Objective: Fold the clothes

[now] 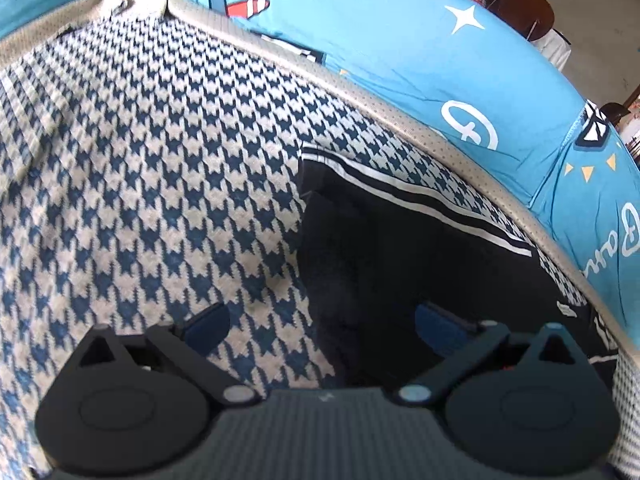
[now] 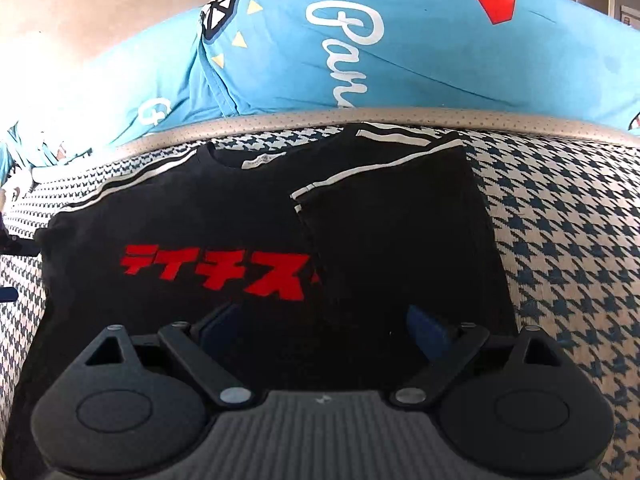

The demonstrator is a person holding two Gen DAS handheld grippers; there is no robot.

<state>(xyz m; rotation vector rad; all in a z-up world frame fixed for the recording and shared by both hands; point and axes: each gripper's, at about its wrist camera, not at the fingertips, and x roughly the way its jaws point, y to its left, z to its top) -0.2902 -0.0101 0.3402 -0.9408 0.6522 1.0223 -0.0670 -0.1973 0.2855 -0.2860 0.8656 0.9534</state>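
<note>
Both grippers, left gripper (image 1: 322, 326) and right gripper (image 2: 322, 330), gape wide, gripping nothing. Black t-shirt (image 2: 192, 220) lies flat on the houndstooth blanket (image 2: 560, 240), one sleeve (image 2: 400, 216) folded over.

Your black T-shirt (image 2: 192, 216) lies flat, front up, on the blue-and-cream houndstooth cover (image 2: 560, 248), its neckline and small white label toward the far edge. Red block lettering (image 2: 216, 272) runs across the chest, and paired white stripes trace the left shoulder down the sleeve. The right side is already folded inward: a black panel (image 2: 400, 240) with its own white-striped sleeve edge lies over the chest and covers the end of the lettering, its outer fold line straight. The left sleeve is still spread out flat. From your left wrist view, only a dark striped part (image 1: 400, 264) of the shirt shows.
</note>
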